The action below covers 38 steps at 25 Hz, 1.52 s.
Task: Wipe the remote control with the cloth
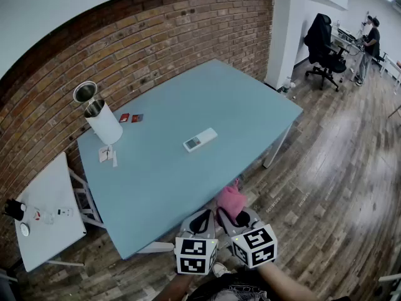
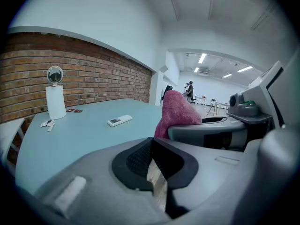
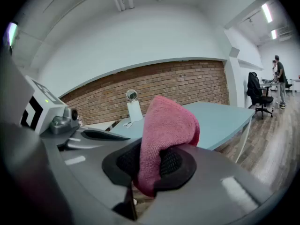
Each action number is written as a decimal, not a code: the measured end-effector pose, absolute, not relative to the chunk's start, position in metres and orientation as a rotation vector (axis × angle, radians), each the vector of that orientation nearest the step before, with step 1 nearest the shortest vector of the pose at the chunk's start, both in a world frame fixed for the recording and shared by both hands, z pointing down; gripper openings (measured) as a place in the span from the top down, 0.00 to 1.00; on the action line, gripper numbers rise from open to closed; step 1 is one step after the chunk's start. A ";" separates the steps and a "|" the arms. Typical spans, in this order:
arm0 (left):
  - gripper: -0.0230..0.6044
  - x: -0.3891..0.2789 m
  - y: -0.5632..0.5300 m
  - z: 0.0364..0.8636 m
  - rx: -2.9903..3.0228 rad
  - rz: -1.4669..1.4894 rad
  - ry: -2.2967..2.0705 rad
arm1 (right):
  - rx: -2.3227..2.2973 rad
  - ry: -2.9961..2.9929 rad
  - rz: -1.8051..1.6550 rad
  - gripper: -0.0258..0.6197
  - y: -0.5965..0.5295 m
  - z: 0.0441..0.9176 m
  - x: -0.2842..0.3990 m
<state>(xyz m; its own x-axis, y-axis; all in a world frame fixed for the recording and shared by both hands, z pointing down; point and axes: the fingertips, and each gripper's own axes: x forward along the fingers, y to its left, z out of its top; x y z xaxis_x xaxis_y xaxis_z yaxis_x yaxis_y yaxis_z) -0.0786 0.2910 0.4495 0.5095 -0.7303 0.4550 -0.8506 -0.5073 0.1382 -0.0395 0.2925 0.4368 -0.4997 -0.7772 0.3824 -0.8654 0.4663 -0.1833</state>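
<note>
Right gripper (image 3: 150, 165) clamped on pink cloth (image 3: 166, 125), fold standing up past the jaws. Left gripper (image 2: 152, 161) closed, nothing in it. Both at the table's near edge. Remote control (image 1: 200, 139) lies face up mid-table, well apart from both.

Judgement: reach out, lay the loose fold flat on the remote and stroke along its length; steady one end with the left gripper, since the top looks slick.

Table (image 1: 188, 180) pale blue, mostly bare. Brick wall (image 1: 156, 36) behind; wood floor (image 1: 338, 168); office chair (image 1: 322, 42) further off.
</note>
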 end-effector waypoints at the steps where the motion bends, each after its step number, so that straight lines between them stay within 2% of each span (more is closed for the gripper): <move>1: 0.96 -0.080 0.290 0.450 2.410 0.485 -1.314 | 1.406 -2.469 0.517 0.86 0.292 0.437 -0.042; 21: 0.96 -0.079 0.260 0.469 2.378 0.516 -1.311 | 1.406 -2.475 0.595 0.86 0.265 0.454 -0.038; 38: 0.96 -0.042 0.144 0.492 2.215 0.576 -1.437 | 1.227 -2.544 0.705 0.86 0.136 0.474 0.006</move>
